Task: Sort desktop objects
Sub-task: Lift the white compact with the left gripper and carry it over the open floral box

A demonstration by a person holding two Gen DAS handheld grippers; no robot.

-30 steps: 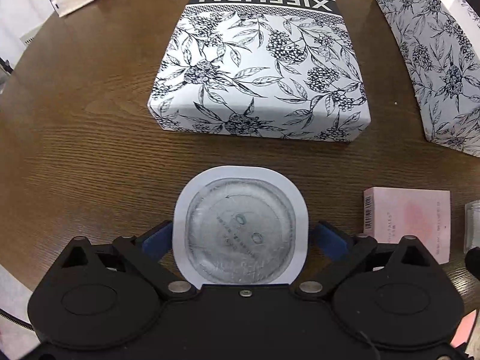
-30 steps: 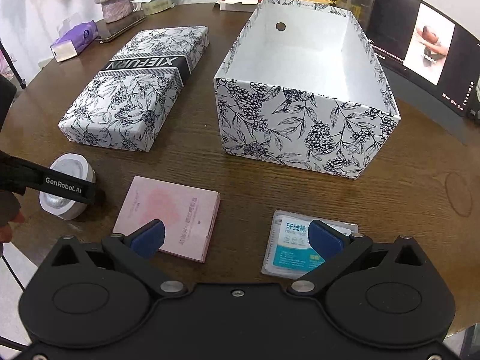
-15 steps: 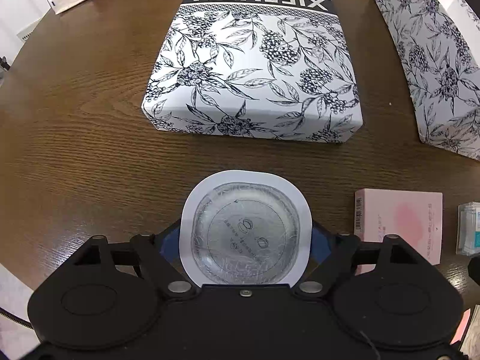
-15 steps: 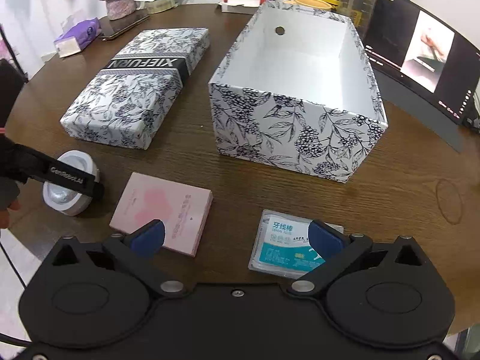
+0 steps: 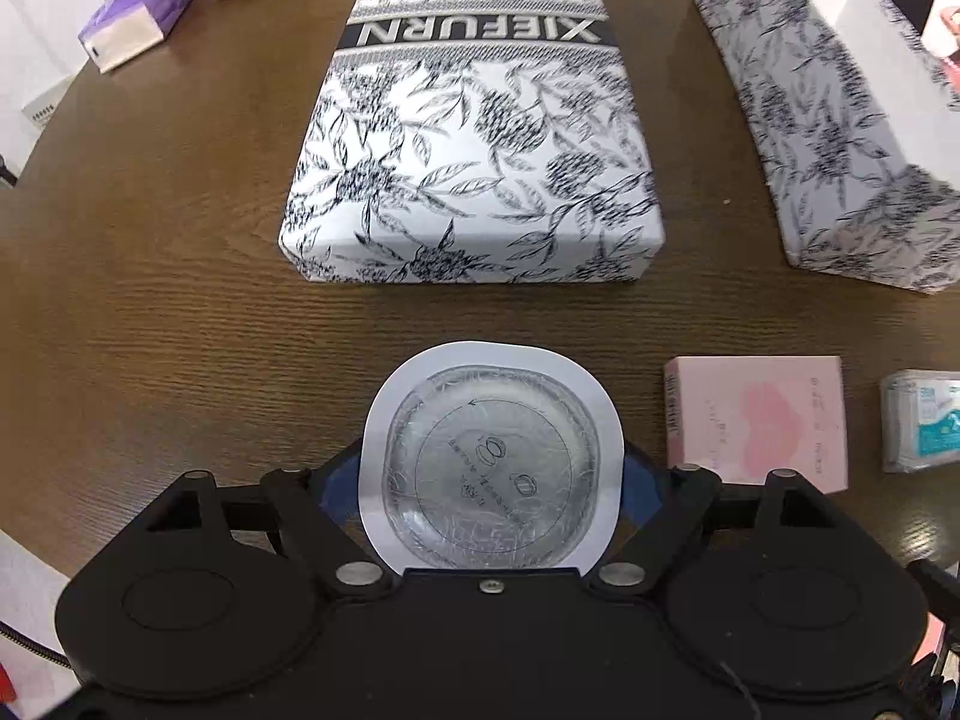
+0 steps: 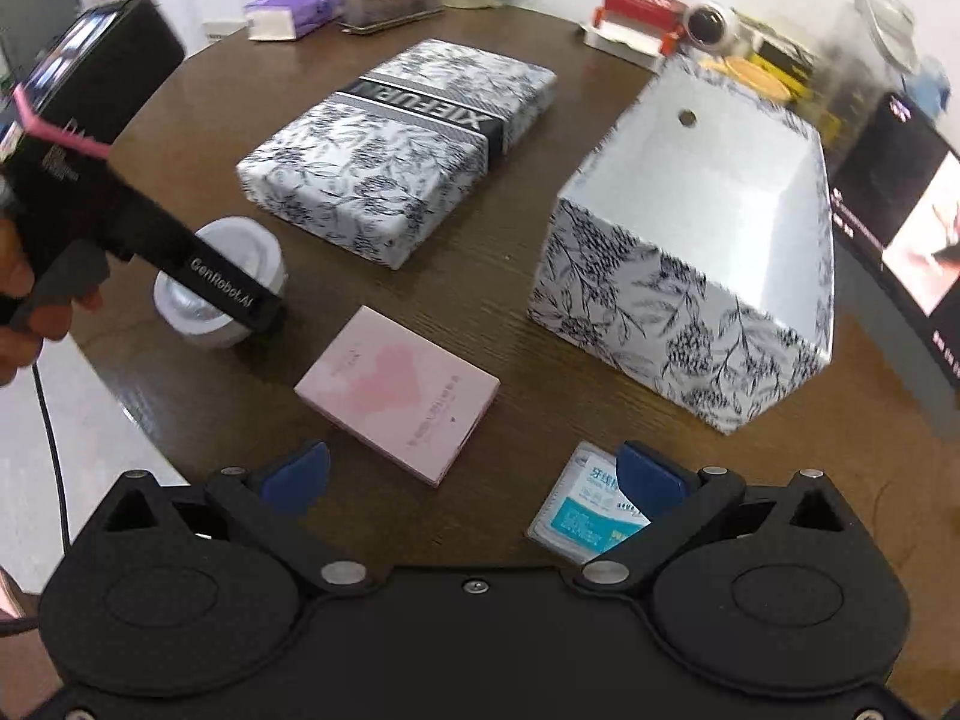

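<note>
The left gripper (image 5: 492, 480) is closing its jaws on the round white tub (image 5: 491, 456), the blue pads (image 5: 337, 483) pressing against both sides of it; its foil lid is facing up toward the wrist camera. From the right wrist view the same tub (image 6: 219, 282) is sitting low near the front left edge of the bench (image 6: 498, 300), and whether it is touching the wood or lifted just clear is hard to tell from this angle. A hand (image 6: 24, 300) is gripping the left tool's handle.

The right gripper (image 6: 474, 474) is hovering with its jaws spread wide and nothing between them. Its right pad is lying over the blue and white floss packet (image 6: 591, 510), and the pink box (image 6: 399, 393) is lying flat just ahead of the left pad.

Farther out, the floral box lid (image 5: 474, 138), printed XIEFURN, is lying flat beyond the tub. To its right the open floral box (image 6: 696, 252) is standing with its white inside showing. A purple tissue pack (image 5: 138, 12) is resting near the far left rim of the bench, and a dark screen (image 6: 900, 222) is standing at the right.
</note>
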